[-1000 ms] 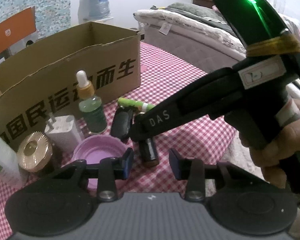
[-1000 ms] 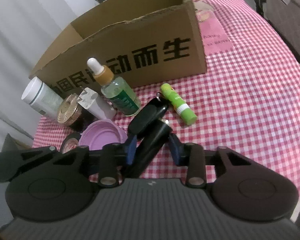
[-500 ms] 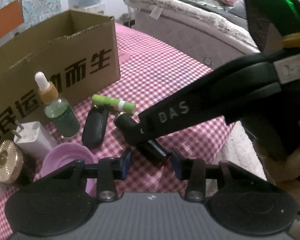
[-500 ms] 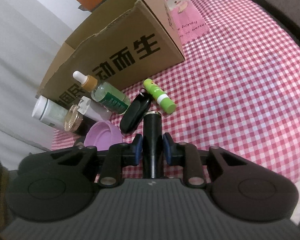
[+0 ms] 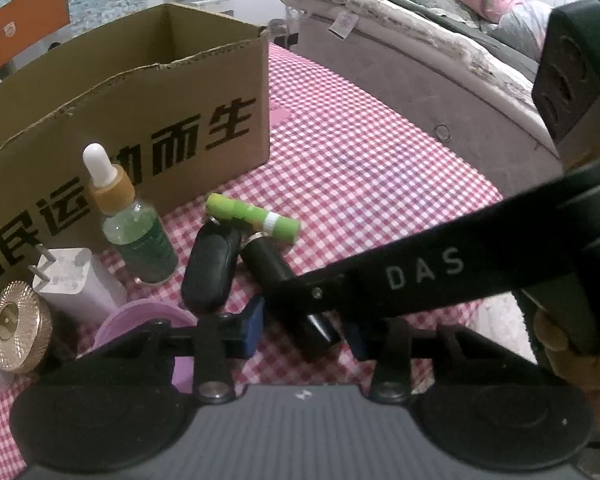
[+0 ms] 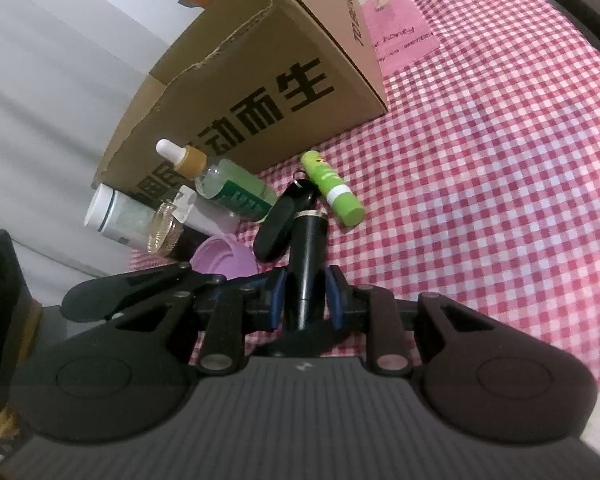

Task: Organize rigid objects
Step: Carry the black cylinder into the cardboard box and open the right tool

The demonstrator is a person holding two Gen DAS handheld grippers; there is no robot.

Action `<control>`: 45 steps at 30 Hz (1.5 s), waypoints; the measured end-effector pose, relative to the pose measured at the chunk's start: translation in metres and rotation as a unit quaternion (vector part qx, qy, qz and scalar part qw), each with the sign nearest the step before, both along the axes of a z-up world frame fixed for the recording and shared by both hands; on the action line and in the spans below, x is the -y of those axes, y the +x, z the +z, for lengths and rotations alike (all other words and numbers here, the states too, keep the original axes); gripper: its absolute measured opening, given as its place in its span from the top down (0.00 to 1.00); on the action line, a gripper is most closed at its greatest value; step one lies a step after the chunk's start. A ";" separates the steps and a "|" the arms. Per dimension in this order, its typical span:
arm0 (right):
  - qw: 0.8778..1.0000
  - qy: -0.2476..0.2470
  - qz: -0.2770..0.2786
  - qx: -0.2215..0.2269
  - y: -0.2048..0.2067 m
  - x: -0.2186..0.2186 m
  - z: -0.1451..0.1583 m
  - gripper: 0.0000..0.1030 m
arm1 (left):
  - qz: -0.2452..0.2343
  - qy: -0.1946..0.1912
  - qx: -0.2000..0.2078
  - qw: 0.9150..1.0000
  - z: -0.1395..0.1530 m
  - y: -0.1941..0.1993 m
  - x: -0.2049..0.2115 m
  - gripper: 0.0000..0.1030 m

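large black chinese characters are printed on the front of the open cardboard box [image 5: 148,92], "动而生" being readable in the right wrist view [image 6: 284,96]. "das" is written in pale letters on the arm of the right gripper [image 6: 306,292], seen crossing the left wrist view [image 5: 424,270]. small writing on the pink card [image 6: 396,28] beside the box cannot be fully read. a white-on-green label is carried by the dropper bottle [image 5: 134,224], too small to read.

the black cylindrical tube [image 6: 308,256] is pinched between the right gripper's blue-padded fingers [image 6: 278,294], its silver-ringed end pointing towards the box. it is held just above the red-and-white checked tablecloth [image 6: 480,168], beside the black key fob [image 5: 212,268] and close to the green glue stick [image 5: 252,216]. the left gripper [image 5: 300,326] is held with its fingers spread and nothing between them, low in front of the purple bowl [image 5: 140,320].

compared with half a second ago, the tube is seen tilted further towards the key fob, and the box is brought nearer in both views. a white charger plug [image 5: 68,280], a gold-lidded jar [image 5: 18,326] and a white bottle [image 6: 112,216] are stood left of the dropper bottle.
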State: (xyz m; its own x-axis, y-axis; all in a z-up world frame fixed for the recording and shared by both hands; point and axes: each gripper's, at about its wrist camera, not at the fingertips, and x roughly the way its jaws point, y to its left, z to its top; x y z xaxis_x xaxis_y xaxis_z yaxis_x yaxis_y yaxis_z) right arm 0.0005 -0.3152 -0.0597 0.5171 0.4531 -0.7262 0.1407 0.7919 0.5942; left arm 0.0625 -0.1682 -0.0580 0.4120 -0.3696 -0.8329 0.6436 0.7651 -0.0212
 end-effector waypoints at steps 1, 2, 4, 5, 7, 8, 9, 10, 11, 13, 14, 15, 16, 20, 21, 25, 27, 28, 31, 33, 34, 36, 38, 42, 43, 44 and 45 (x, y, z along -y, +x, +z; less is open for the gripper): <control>1.000 0.000 0.000 0.002 0.000 -0.001 0.000 0.79 | -0.001 0.000 0.003 1.000 0.000 0.000 0.000 0.60; 1.000 0.000 -0.001 0.004 -0.002 -0.001 0.001 0.79 | -0.002 0.001 0.007 1.000 0.000 -0.002 0.000 0.60; 1.000 0.002 -0.003 0.007 -0.005 -0.001 0.002 0.79 | -0.004 0.003 0.011 1.000 0.000 -0.006 -0.001 0.61; 1.000 0.002 -0.004 0.008 -0.007 -0.003 0.001 0.78 | -0.004 0.003 0.012 1.000 0.000 -0.008 -0.002 0.61; 1.000 0.004 -0.006 0.012 -0.011 -0.006 0.003 0.78 | -0.005 0.000 0.018 1.000 0.003 -0.012 -0.004 0.61; 1.000 0.005 -0.008 0.014 -0.013 -0.007 0.003 0.78 | -0.005 -0.002 0.023 1.000 0.005 -0.014 -0.005 0.61; 1.000 0.006 -0.009 0.017 -0.016 -0.008 0.006 0.78 | -0.005 -0.004 0.027 1.000 0.008 -0.016 -0.007 0.61; 1.000 0.006 -0.009 0.021 -0.018 -0.009 0.009 0.78 | -0.004 -0.006 0.032 0.999 0.010 -0.019 -0.008 0.61; 1.000 0.005 -0.010 0.024 -0.018 -0.010 0.012 0.78 | -0.004 -0.008 0.039 0.999 0.014 -0.021 -0.009 0.61; 0.999 0.001 -0.008 0.036 -0.023 -0.015 0.023 0.78 | -0.002 -0.012 0.053 0.999 0.024 -0.027 -0.013 0.61; 0.999 -0.002 -0.007 0.042 -0.020 -0.017 0.027 0.78 | -0.002 -0.016 0.061 0.998 0.030 -0.030 -0.015 0.61; 0.999 -0.007 -0.004 0.052 -0.022 -0.020 0.035 0.78 | 0.000 -0.019 0.072 0.997 0.037 -0.033 -0.018 0.61; 0.998 -0.010 -0.002 0.062 -0.023 -0.023 0.043 0.78 | 0.002 -0.022 0.083 0.996 0.045 -0.036 -0.021 0.61; 0.993 -0.020 0.017 0.117 -0.018 -0.039 0.084 0.78 | 0.023 -0.036 0.130 0.991 0.085 -0.040 -0.038 0.61; 0.991 -0.022 0.024 0.133 -0.014 -0.043 0.094 0.78 | 0.031 -0.039 0.142 0.989 0.096 -0.039 -0.043 0.61; 0.982 -0.025 0.060 0.180 0.017 -0.061 0.131 0.78 | 0.063 -0.042 0.173 0.982 0.131 -0.023 -0.063 0.61; 0.978 -0.023 0.081 0.192 0.040 -0.069 0.144 0.78 | 0.081 -0.042 0.173 0.981 0.145 -0.006 -0.074 0.61; 0.977 -0.020 0.089 0.192 0.052 -0.073 0.147 0.78 | 0.086 -0.041 0.172 0.980 0.149 0.003 -0.079 0.61; 0.976 -0.018 0.116 0.183 0.094 -0.083 0.154 0.78 | 0.105 -0.029 0.153 0.982 0.156 0.040 -0.091 0.61; 0.979 -0.009 0.128 0.161 0.126 -0.089 0.152 0.78 | 0.117 -0.022 0.128 0.985 0.153 0.068 -0.101 0.61; 0.980 -0.003 0.132 0.146 0.144 -0.091 0.148 0.78 | 0.123 -0.019 0.113 0.986 0.150 0.084 -0.105 0.61; 0.984 0.009 0.136 0.117 0.174 -0.094 0.138 0.78 | 0.131 -0.009 0.088 0.987 0.141 0.111 -0.115 0.61; 0.987 0.019 0.137 0.085 0.202 -0.100 0.123 0.78 | 0.137 0.004 0.065 0.988 0.130 0.137 -0.124 0.61; 0.990 0.033 0.133 0.020 0.253 -0.113 0.094 0.79 | 0.150 0.029 0.019 0.988 0.105 0.182 -0.133 0.61; 0.991 0.035 0.131 0.007 0.264 -0.115 0.085 0.79 | 0.153 0.035 0.011 0.988 0.101 0.191 -0.135 0.61; 0.991 0.038 0.131 -0.005 0.272 -0.117 0.077 0.79 | 0.155 0.045 0.006 0.987 0.096 0.198 -0.137 0.61; 0.990 0.041 0.131 -0.017 0.279 -0.118 0.070 0.79 | 0.156 0.051 0.002 0.986 0.092 0.204 -0.137 0.61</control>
State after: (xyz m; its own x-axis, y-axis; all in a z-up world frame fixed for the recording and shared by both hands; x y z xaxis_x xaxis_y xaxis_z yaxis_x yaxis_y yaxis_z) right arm 0.2798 -0.1972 0.0102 0.3495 0.6267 -0.6965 -0.0415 0.7530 0.6567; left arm 0.2661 -0.0316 0.0341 0.4950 -0.1390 -0.8577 0.3771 0.9237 0.0680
